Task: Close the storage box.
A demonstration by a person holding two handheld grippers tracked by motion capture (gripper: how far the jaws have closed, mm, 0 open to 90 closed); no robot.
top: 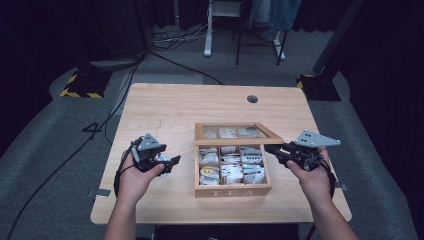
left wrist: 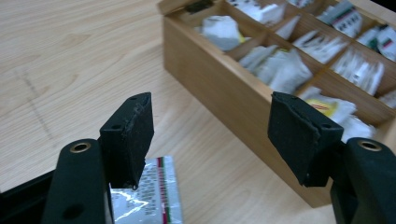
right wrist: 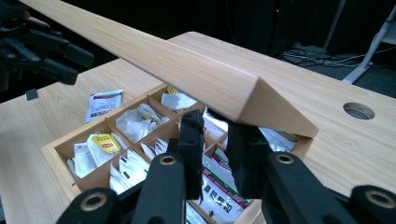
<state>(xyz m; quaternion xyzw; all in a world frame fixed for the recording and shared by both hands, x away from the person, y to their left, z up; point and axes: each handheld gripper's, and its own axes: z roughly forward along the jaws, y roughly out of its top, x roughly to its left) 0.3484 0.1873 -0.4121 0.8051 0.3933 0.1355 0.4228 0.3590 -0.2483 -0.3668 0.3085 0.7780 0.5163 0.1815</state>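
We see a wooden tea box [top: 232, 189] standing on the table [top: 165, 105], in the middle of the near half, with the word TEA on its near wall. The box is divided in small compartments, and each of them holds tea bags [top: 231, 167] in white paper. The lid [top: 238, 132] is raised and leans toward the far side; it has glass panes in a wooden frame.

Our right gripper [top: 274, 149] is at the right side of the box, at the near right corner of the lid. In the right gripper view its jaws stand close together just under the wooden edge of the lid [right wrist: 187, 70], but we cannot tell if they really pinch it or only touch it from below.

Our left gripper [top: 172, 161] is to the left of the box, near it but not touching. Its jaws are released, with a wide gap between them, and they hold nothing. One sachet [left wrist: 149, 198] lies flat on the table just under the left jaw, left of the box and apart from it; it is silver and white with a red and green stripe.

Far on the table, right of the middle, there is a round hole [top: 252, 99].
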